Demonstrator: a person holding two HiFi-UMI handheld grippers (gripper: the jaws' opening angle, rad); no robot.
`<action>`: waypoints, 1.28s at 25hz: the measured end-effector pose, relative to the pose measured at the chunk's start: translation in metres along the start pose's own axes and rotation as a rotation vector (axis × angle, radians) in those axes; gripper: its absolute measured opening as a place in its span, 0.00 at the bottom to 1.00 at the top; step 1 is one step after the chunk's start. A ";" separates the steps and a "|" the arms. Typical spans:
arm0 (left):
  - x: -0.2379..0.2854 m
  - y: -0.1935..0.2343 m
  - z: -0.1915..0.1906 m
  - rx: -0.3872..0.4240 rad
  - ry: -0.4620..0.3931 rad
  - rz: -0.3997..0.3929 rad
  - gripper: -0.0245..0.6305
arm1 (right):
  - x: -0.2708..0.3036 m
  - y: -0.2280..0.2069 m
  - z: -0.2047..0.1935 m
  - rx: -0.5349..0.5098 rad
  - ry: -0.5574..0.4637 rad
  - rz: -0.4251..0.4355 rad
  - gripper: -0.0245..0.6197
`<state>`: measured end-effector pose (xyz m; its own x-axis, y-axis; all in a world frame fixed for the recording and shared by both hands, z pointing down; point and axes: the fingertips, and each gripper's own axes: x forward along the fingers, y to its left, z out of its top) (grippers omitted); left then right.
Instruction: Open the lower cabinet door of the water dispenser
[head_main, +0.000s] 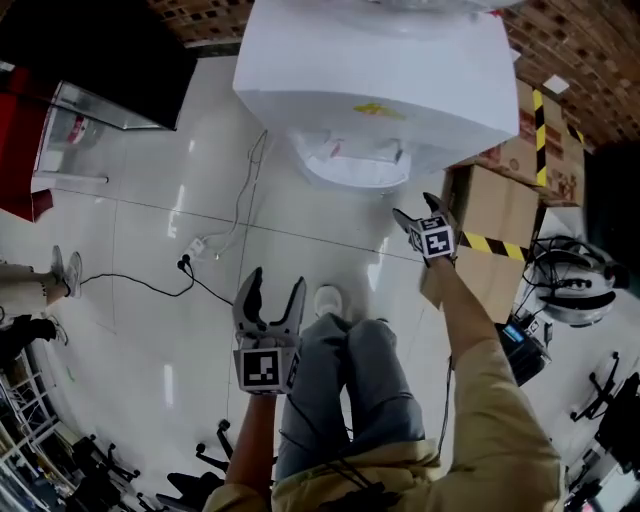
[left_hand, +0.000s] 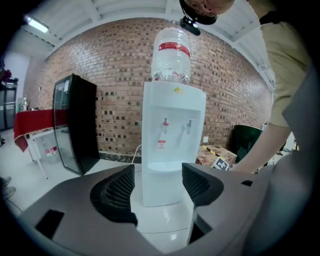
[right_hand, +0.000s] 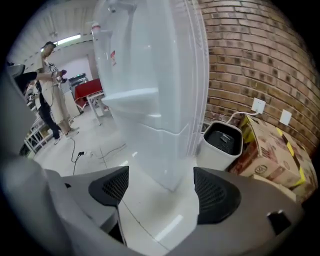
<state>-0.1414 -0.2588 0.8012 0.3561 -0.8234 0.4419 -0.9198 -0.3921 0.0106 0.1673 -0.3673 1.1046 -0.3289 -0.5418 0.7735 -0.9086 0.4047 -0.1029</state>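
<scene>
Left tool (head_main: 268, 305): dark ribbed pads spread, empty. Right tool (head_main: 425, 225): same, spread, empty. White boxy water dispenser (left_hand: 172, 140) straight ahead of left tool, well apart. Smooth lower cabinet door (left_hand: 161, 186) framed between its jaws, flush shut. Right tool near a front corner of the dispenser, not touching. Glossy tiled floor (right_hand: 150, 220) below. White round-cornered bin (right_hand: 222, 145) and cardboard box (right_hand: 275, 155) ahead-right of it.
</scene>
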 end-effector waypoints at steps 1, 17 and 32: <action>0.005 0.004 -0.006 -0.007 -0.004 0.013 0.48 | 0.014 -0.004 0.005 -0.035 -0.002 0.013 0.69; 0.030 0.005 -0.012 -0.092 0.009 0.063 0.48 | 0.019 0.019 0.013 -0.098 0.058 0.015 0.41; -0.048 0.031 -0.004 -0.274 0.055 0.199 0.48 | -0.006 0.280 -0.051 -0.207 0.224 0.434 0.18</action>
<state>-0.1881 -0.2294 0.7839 0.1627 -0.8466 0.5067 -0.9830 -0.0952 0.1567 -0.0716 -0.2134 1.1027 -0.5802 -0.1305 0.8040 -0.6239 0.7058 -0.3356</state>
